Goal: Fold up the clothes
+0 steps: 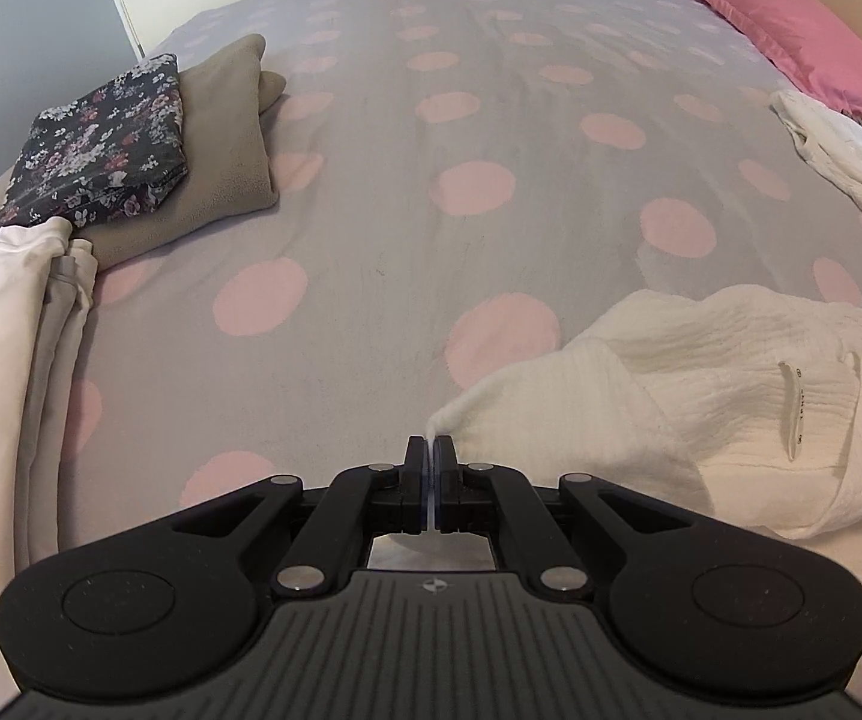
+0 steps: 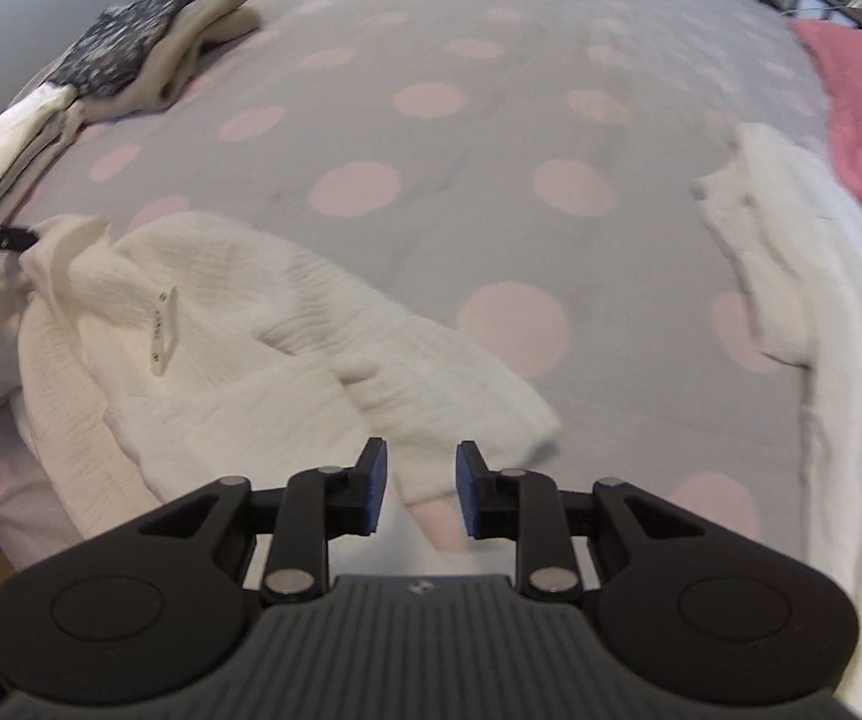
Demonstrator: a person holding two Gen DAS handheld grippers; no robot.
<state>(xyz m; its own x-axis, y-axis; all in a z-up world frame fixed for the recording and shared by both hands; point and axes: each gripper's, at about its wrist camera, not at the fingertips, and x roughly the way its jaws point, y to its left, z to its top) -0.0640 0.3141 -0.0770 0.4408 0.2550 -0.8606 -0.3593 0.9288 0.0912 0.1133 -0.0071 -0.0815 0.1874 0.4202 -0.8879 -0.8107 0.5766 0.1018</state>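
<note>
A crumpled white crinkle-fabric garment [image 1: 701,396] with a neck label lies on the bed's near side; it also shows in the right wrist view [image 2: 287,336]. My left gripper [image 1: 430,450] is shut on a pointed corner of this garment. The left gripper's tip shows at the far left of the right wrist view [image 2: 17,237], at the garment's corner. My right gripper [image 2: 419,480] is open, its jaws on either side of the garment's near right edge, not closed on it.
The bed has a grey cover with pink dots [image 1: 473,186]. Folded clothes are stacked at the left: a dark floral piece [image 1: 101,144] on a beige one [image 1: 221,150], with white garments [image 1: 5,360] nearer. More white clothes [image 2: 821,300] and a pink pillow [image 1: 791,30] lie right.
</note>
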